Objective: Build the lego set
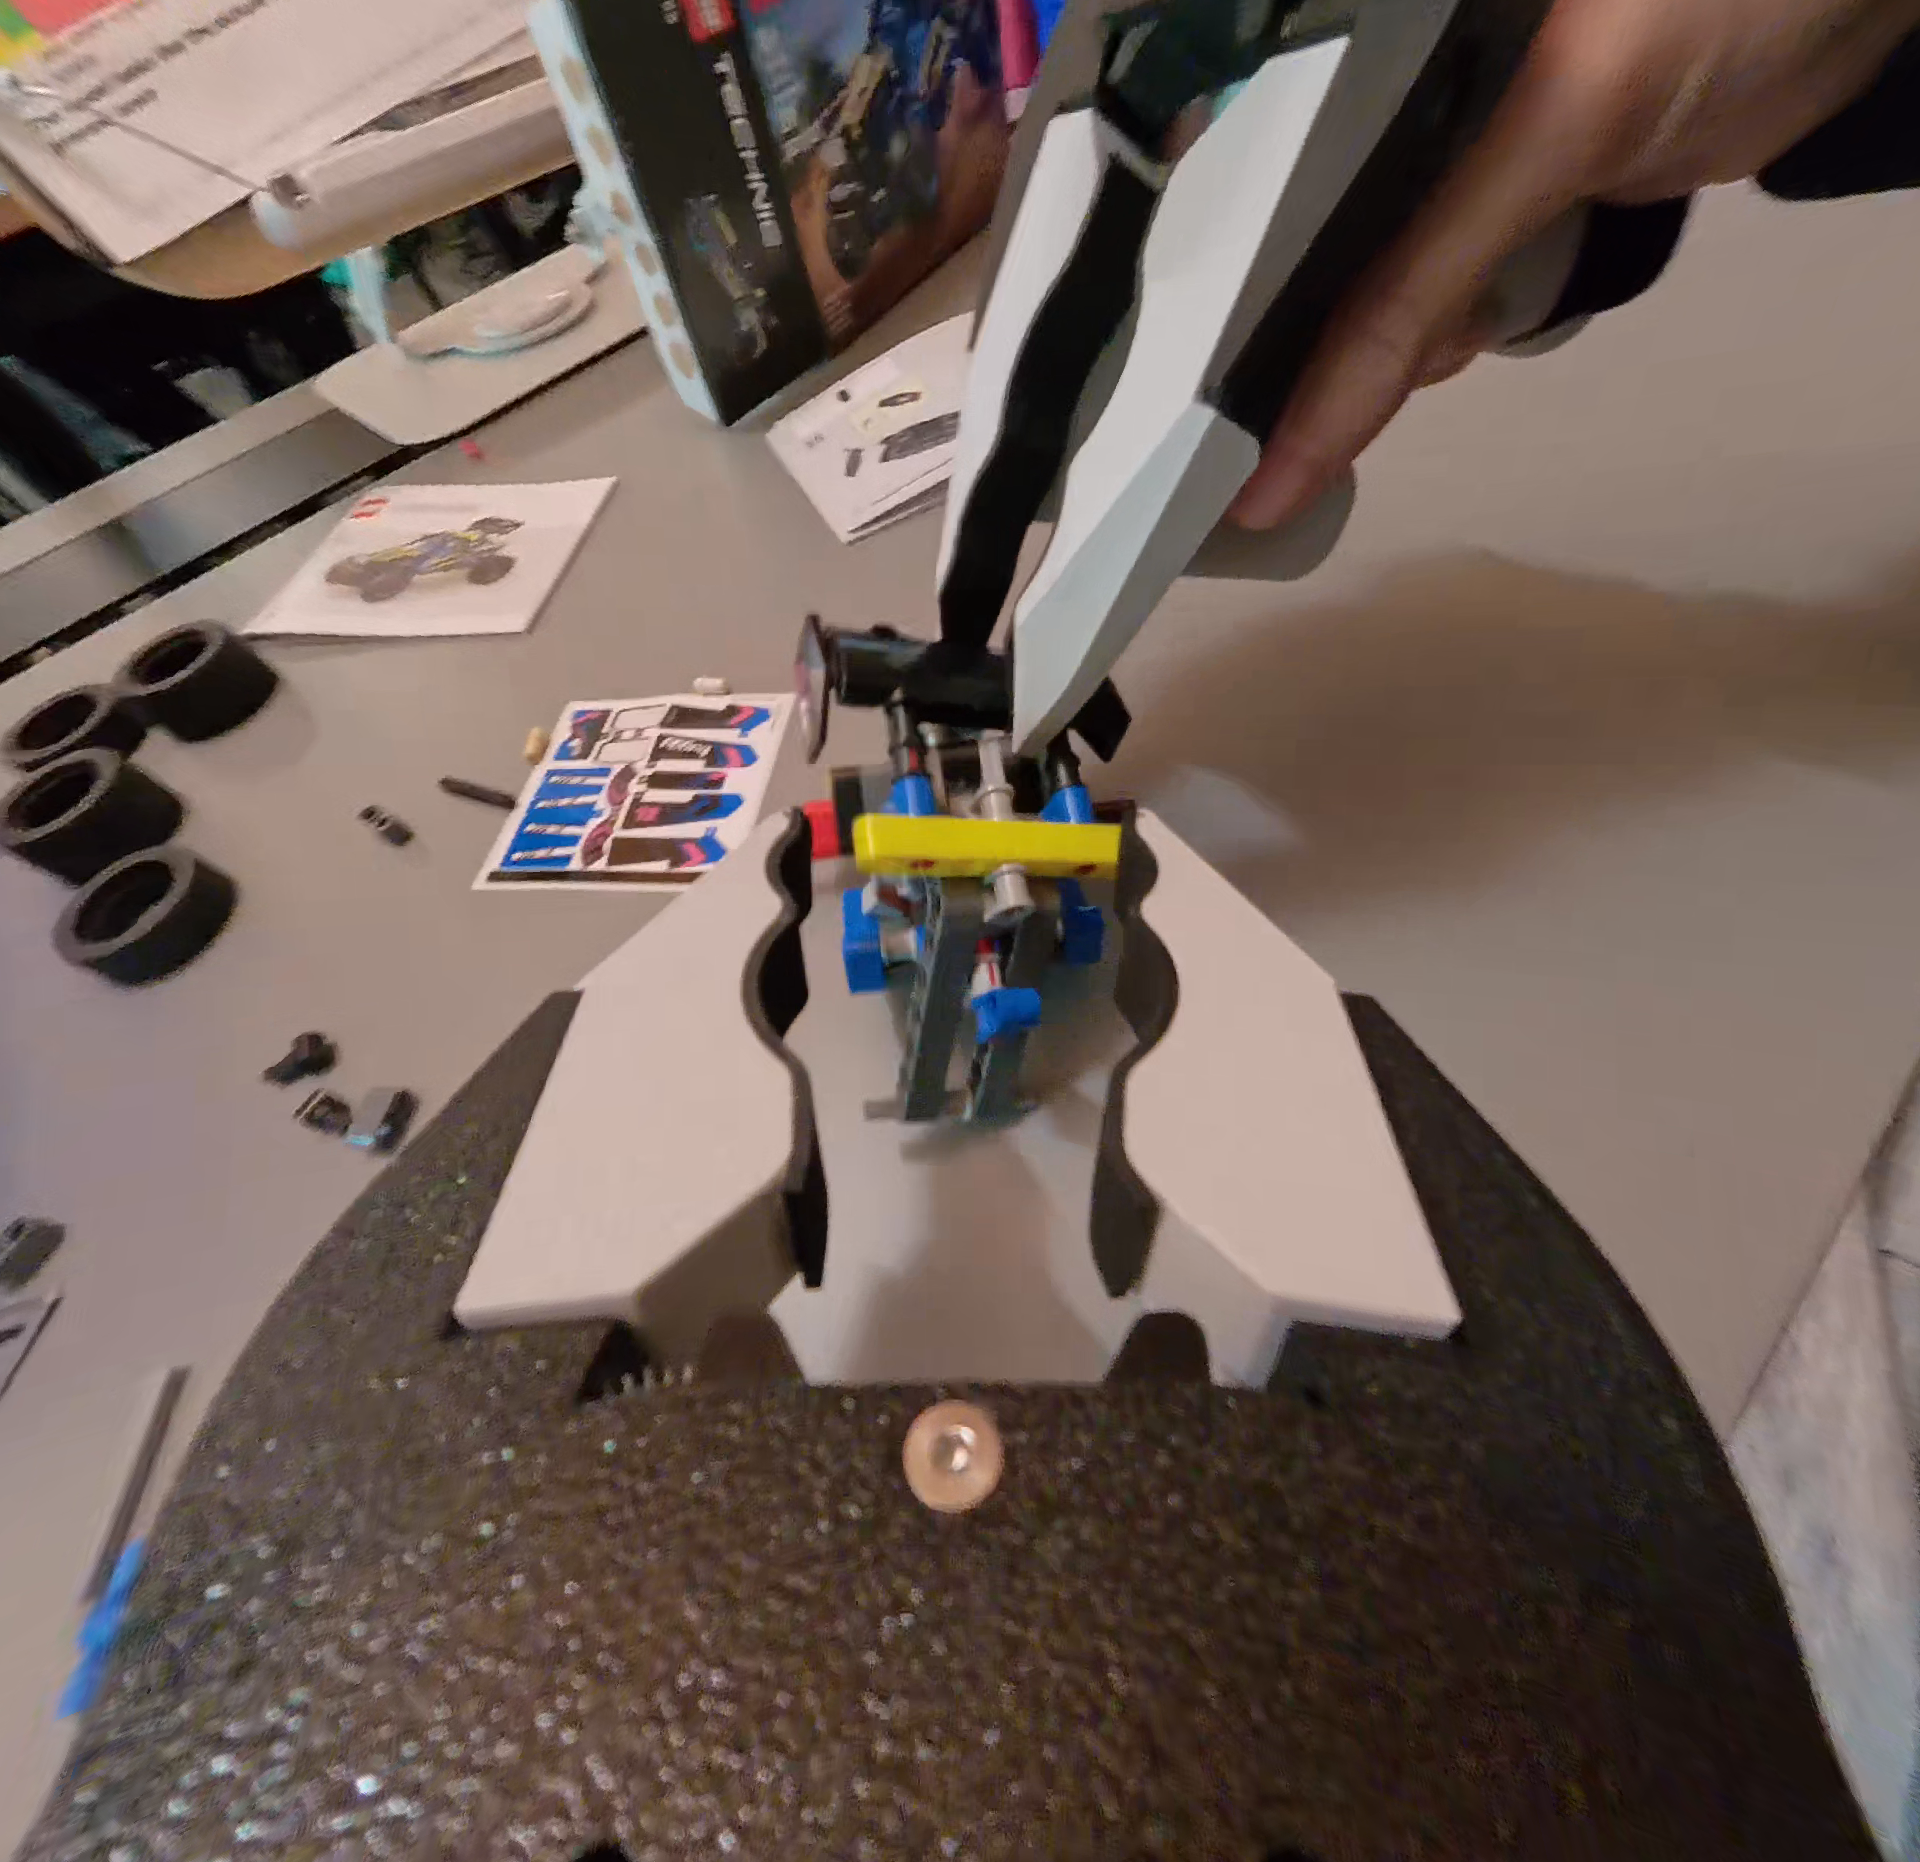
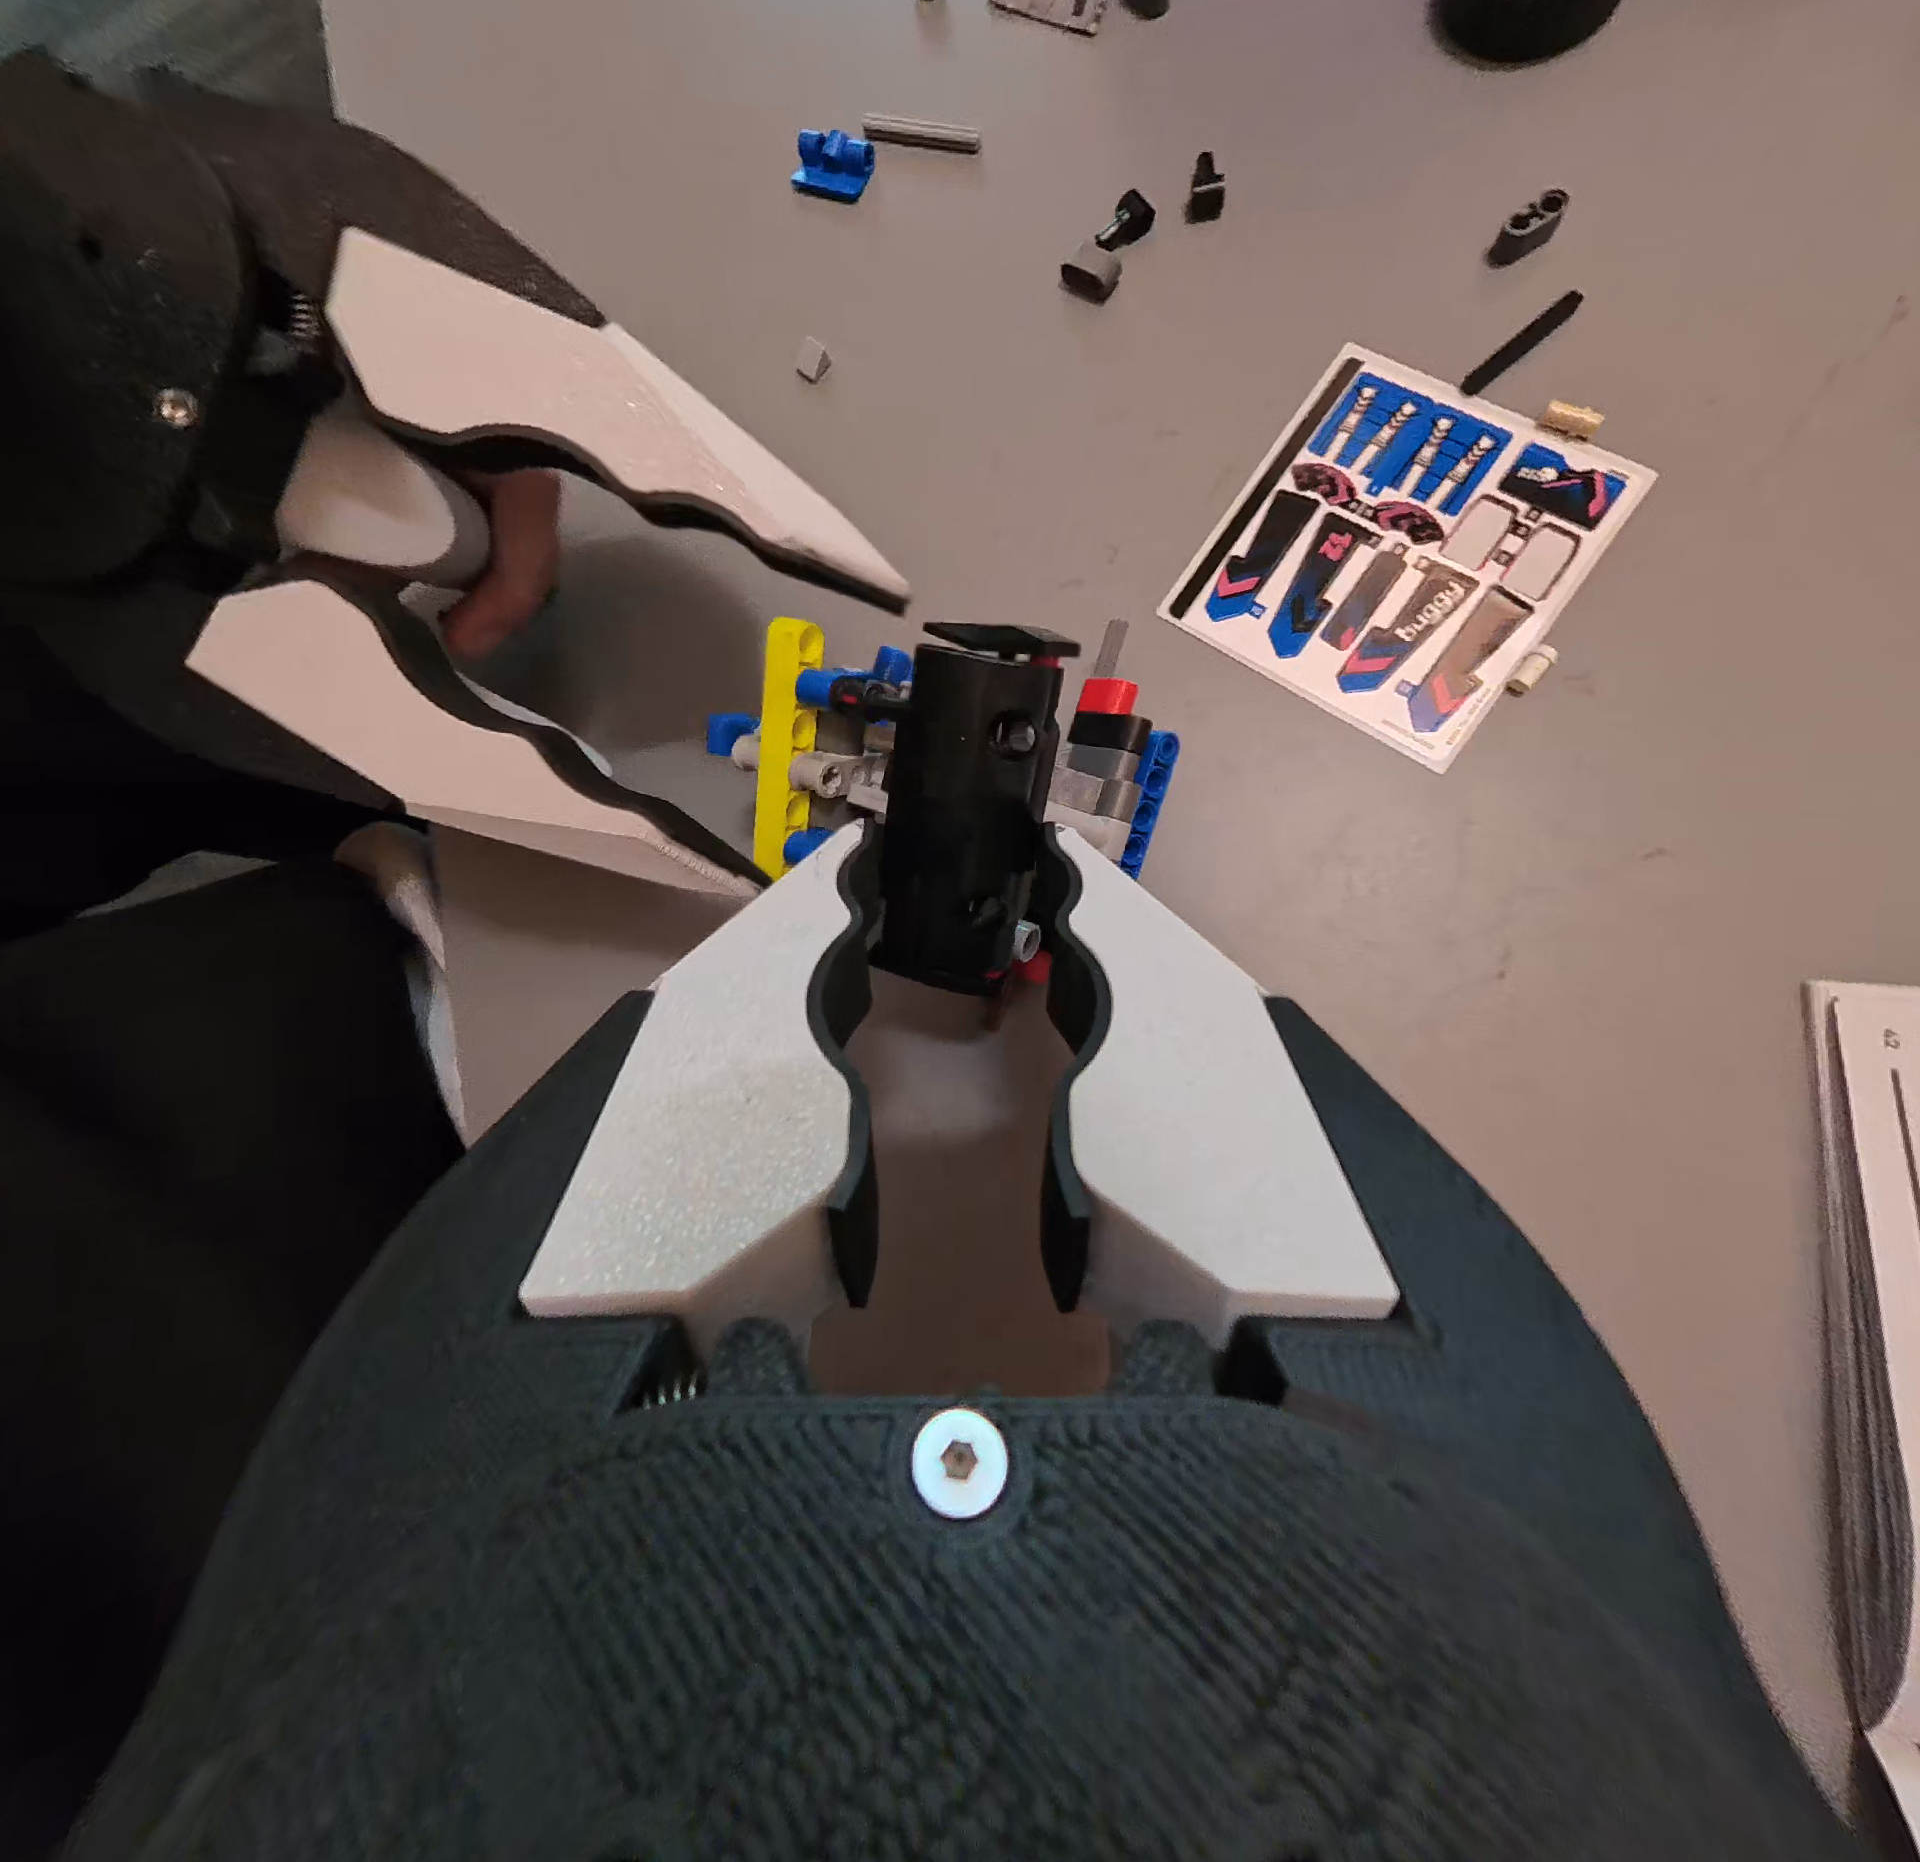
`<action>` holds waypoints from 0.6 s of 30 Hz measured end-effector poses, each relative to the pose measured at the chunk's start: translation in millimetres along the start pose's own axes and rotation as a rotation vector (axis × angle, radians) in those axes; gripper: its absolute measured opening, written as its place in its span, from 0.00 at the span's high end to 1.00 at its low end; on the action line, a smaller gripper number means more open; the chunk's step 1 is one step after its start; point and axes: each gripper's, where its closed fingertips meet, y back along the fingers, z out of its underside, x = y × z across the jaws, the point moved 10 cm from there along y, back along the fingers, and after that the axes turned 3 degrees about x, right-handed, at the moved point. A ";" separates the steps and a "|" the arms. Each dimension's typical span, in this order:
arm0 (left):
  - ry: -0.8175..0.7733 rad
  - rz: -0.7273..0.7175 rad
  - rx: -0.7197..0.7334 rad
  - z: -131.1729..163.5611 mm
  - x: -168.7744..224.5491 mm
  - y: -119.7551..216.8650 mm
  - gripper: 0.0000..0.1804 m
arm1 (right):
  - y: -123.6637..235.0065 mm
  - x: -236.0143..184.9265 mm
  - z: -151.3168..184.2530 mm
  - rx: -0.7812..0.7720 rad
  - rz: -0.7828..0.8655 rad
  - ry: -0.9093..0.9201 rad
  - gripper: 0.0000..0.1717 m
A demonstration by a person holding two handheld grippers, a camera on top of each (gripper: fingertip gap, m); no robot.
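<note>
Right gripper (image 2: 961, 877) clamped the black motor block (image 2: 966, 773) of a brick chassis (image 1: 977, 939); left gripper (image 1: 961, 862) stood open around its yellow beam (image 1: 987, 844)

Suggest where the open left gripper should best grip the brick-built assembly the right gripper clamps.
Probably across the yellow beam's two ends, from the free side facing the left gripper; the right gripper already clamps the black cylinder.

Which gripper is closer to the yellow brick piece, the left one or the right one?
Left. The left gripper has its open fingers on either side of the yellow beam. The right gripper clamps the black block of the same model, a bit beyond the beam.
</note>
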 end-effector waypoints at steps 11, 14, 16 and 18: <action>-0.144 -0.142 -0.019 11.3 4.9 1.6 0.67 | -13.3 0.6 -19.3 -0.069 -0.019 -0.072 0.84; -0.160 -0.159 -0.022 11.6 -0.2 -1.4 0.67 | -19.7 3.6 -24.8 -0.101 -0.018 -0.063 0.82; -0.126 -0.146 -0.021 11.4 -7.8 -2.9 0.67 | -21.6 6.1 -28.6 -0.095 -0.008 -0.051 0.81; -0.081 -0.113 -0.020 11.5 -15.9 -4.3 0.67 | -22.9 8.5 -30.5 -0.078 0.010 -0.029 0.82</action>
